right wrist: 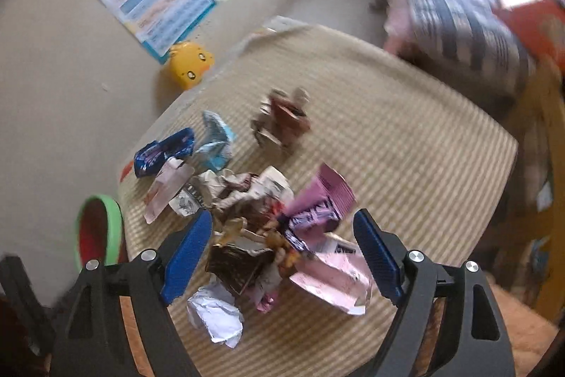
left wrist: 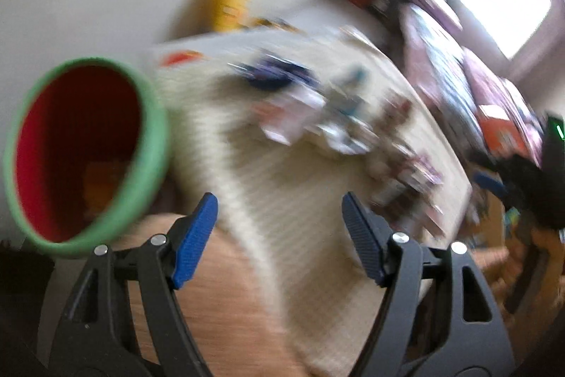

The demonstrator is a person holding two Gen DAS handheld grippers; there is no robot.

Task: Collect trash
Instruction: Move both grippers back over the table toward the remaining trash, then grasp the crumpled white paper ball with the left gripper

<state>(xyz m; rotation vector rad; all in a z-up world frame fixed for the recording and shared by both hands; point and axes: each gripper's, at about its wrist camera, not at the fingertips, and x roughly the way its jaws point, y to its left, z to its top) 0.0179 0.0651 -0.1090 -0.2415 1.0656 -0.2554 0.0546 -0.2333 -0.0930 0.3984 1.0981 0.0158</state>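
My left gripper point(left wrist: 279, 239) jaws wide apart, nothing held. My right gripper point(right wrist: 282, 249) jaws spread, empty, above crumpled wrappers point(right wrist: 261, 221) heaped on striped mat point(right wrist: 406, 136). Green-rimmed red bin point(left wrist: 84, 154) beside mat's edge.

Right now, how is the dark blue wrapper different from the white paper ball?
The dark blue wrapper looks shiny and long; the white paper ball is plain and scrunched up. The wrapper lies far from the right gripper; the ball lies close below it. Both rest on the striped mat.
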